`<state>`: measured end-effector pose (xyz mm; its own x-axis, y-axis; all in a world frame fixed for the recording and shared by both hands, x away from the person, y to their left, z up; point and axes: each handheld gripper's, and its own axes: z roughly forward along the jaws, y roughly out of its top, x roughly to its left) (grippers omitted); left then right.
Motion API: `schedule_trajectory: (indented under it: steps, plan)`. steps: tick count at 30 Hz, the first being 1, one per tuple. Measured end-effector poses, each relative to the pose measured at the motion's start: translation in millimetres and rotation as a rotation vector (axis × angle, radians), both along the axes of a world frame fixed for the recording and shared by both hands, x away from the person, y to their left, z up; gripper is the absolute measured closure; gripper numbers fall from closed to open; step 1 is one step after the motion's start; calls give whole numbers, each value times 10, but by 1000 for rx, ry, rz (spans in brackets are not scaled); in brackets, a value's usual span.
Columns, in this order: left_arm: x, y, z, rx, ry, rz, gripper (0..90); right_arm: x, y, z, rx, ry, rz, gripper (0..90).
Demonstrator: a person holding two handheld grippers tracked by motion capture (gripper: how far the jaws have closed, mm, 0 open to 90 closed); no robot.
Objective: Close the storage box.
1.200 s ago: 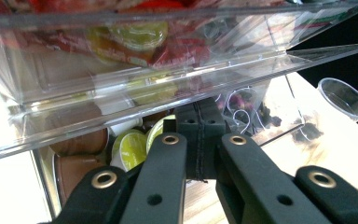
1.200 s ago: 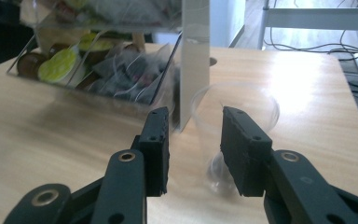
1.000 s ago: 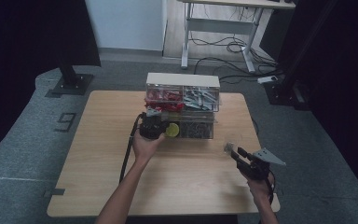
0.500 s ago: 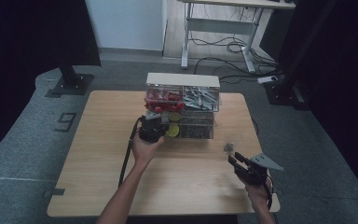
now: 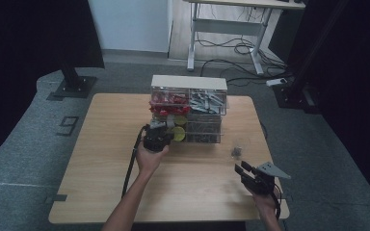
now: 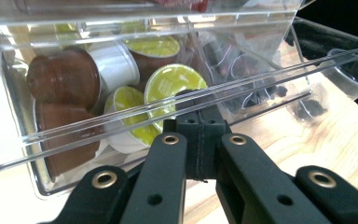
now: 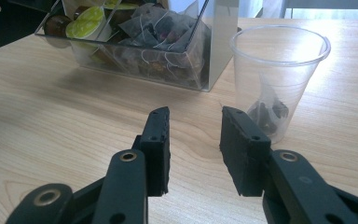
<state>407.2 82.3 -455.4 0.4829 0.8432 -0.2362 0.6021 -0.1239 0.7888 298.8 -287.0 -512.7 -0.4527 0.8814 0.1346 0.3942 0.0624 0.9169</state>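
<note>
Left claw (image 6: 200,140) clamped on drawer (image 6: 121,116) front, frame centre; right claw (image 7: 193,140) parted, cup (image 7: 279,79) upper right.

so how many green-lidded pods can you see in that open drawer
4 green lids show in the left gripper view: one at the back, one central, one lower left, one far back left. More may be hidden.

The left gripper (image 5: 156,139) is held far fwd over the middle of the table, the left forearm (image 5: 130,202) stretched up from the bottom edge, and its two black jaws are pressed together w/ no gap between them. The right gripper (image 5: 253,177) is low near the front right corner, close to the person, jaws apart w/ a clear gap, nothing between them.
</note>
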Motion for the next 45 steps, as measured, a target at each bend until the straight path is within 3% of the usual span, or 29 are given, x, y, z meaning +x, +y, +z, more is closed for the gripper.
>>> schedule_trajectory:
  steps: [33, 45]
  plan:
    - [-2, 18, -374, 1, 82, -5, 900, -2, 2, -64, -5, 17, 6, 621]
    - [-18, 14, -426, 7, 78, -7, 900, 3, 13, -82, -11, 21, 10, 621]
